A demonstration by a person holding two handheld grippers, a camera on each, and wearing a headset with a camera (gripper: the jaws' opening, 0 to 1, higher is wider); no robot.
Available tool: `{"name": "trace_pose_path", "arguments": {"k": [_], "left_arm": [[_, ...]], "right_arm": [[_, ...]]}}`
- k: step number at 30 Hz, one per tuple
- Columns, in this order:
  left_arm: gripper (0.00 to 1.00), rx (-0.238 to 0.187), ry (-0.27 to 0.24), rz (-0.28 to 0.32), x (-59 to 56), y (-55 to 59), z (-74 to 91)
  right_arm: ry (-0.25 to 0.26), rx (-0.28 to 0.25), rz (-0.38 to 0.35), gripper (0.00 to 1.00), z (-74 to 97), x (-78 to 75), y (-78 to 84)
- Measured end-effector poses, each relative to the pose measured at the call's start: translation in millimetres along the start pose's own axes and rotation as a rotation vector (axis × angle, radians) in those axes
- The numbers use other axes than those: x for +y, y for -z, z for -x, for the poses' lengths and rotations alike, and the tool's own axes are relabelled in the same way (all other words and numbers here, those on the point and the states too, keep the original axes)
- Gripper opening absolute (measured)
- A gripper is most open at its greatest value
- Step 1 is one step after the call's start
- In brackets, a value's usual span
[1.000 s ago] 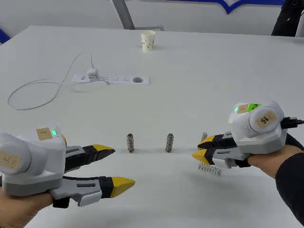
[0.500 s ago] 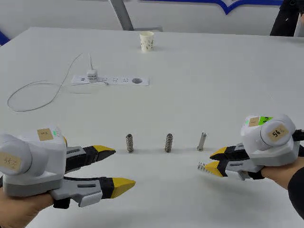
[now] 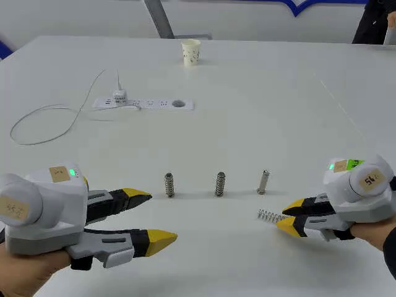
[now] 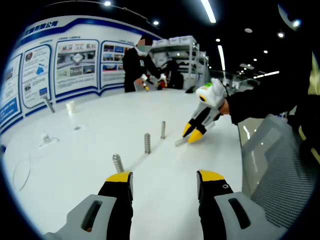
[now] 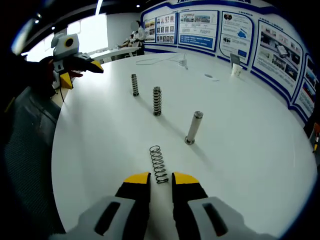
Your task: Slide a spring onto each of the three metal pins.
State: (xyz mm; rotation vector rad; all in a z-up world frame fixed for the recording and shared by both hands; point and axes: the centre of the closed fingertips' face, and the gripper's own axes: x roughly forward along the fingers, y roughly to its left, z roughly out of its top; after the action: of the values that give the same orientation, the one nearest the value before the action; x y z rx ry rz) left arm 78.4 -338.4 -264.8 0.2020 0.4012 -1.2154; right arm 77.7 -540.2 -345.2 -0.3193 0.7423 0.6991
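**Tabletop status: two pins fitted, one pin bare**

White tabletop (image 3: 247, 93) carries a row of three upright metal pins, seen from the head view.

1. Pins. The left pin (image 3: 169, 185) and the middle pin (image 3: 219, 184) each have a spring coiled around the shaft. The right pin (image 3: 263, 182) is bare, with its shaft and flat base exposed.

2. Loose spring. The loose spring (image 3: 268, 216) lies flat on the tabletop, near the bare pin and on the person's side of it, not touching it. In the right gripper view it points roughly toward that pin.

3. Right claw. The right claw (image 3: 280, 216) sits low over the tabletop at the right end of the row. Its jaws are set narrow, and the near end of the loose spring lies between the yellow tips. A small gap shows on each side of the coil in the right gripper view. I cannot tell whether the jaws pinch the spring.

4. Left claw. The left claw (image 3: 162, 216) hovers to the left of the row, with its tips near the left pin. Its jaws are spread wide and hold nothing.

5. Background. A power strip (image 3: 145, 104) with a plugged adapter and a looping cable (image 3: 49, 117) lies farther back on the left. A paper cup (image 3: 192, 52) stands near the far edge. Display boards line the wall in both gripper views.
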Motion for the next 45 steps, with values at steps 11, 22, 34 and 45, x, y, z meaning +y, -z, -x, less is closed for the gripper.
{"name": "trace_pose_path", "arguments": {"k": [11,22,34,45], "left_arm": [[0.51,0.000,0.001,0.002,0.1,0.3,-1.4],[0.51,0.002,0.004,-0.001,-1.4,0.6,-2.3],[0.50,0.015,0.047,-0.036,-11.6,-3.8,-13.0],[0.49,0.039,0.100,-0.099,-20.0,-8.2,-32.5]], "right_arm": [[-0.013,-0.003,0.015,0.14,-2.3,2.4,2.9],[-0.023,-0.001,0.021,0.11,1.0,6.5,-0.1],[-0.057,-0.017,0.083,0.11,7.0,20.6,-22.0],[-0.096,-0.041,0.166,0.11,11.6,37.2,-55.2]]}}
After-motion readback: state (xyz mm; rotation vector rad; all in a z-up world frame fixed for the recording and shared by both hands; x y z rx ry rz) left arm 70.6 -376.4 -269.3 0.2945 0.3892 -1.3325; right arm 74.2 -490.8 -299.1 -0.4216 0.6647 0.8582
